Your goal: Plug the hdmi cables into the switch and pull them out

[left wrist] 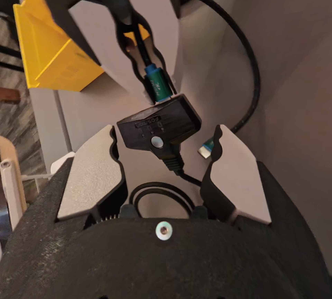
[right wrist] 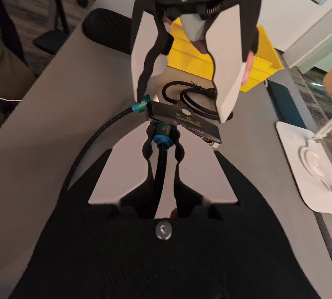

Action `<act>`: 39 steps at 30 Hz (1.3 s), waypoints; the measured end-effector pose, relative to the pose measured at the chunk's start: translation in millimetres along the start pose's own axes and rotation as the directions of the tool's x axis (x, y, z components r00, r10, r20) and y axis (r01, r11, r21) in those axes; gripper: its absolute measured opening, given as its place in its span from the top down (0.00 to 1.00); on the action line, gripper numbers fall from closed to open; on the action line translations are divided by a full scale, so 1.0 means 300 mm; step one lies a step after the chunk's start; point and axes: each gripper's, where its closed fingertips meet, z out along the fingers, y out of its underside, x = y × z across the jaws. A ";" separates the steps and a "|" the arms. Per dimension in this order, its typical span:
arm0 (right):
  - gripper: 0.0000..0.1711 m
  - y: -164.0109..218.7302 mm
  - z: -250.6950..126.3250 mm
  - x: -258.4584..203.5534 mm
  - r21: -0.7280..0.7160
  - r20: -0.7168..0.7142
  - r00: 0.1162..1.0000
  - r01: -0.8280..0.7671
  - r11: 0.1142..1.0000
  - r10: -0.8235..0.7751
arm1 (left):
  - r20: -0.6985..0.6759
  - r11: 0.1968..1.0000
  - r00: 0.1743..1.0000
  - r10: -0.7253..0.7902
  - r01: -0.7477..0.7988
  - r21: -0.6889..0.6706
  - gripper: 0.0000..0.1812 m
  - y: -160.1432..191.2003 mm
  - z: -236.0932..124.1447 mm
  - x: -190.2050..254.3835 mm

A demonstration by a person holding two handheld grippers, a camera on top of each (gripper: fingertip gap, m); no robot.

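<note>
I see one grey tabletop point(right wrist: 53, 110), smooth and matte, and on its far side one yellow plastic bin point(right wrist: 197, 60). My two claws have black bodies with white faceted fingers. The left claw point(left wrist: 166, 139) is spread wide around the switch, not touching it. The right claw point(right wrist: 162, 133) is clamped on one green metallic HDMI plug point(right wrist: 162, 131), seated in the switch's near edge. One black, flat, trapezoidal switch point(right wrist: 181, 119) lies mid-tabletop. I count two braided black cables; the second plug point(right wrist: 142, 104) lies just left of the switch.
</note>
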 end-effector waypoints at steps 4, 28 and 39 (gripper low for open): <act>0.87 -0.018 -0.016 -0.012 0.007 0.083 0.996 0.017 1.000 -0.017 | 0.004 0.988 0.989 0.150 -0.150 -0.047 0.42 0.004 0.014 -0.037; 0.88 -0.002 -0.045 0.037 0.021 0.048 0.997 0.051 0.998 -0.052 | -0.270 0.782 0.808 0.524 -0.582 -0.224 0.54 0.069 0.123 -0.058; 0.88 0.025 -0.036 0.031 -0.042 0.009 0.995 0.103 0.994 -0.102 | -0.240 0.723 0.764 0.598 -0.644 -0.250 0.55 0.081 0.164 -0.061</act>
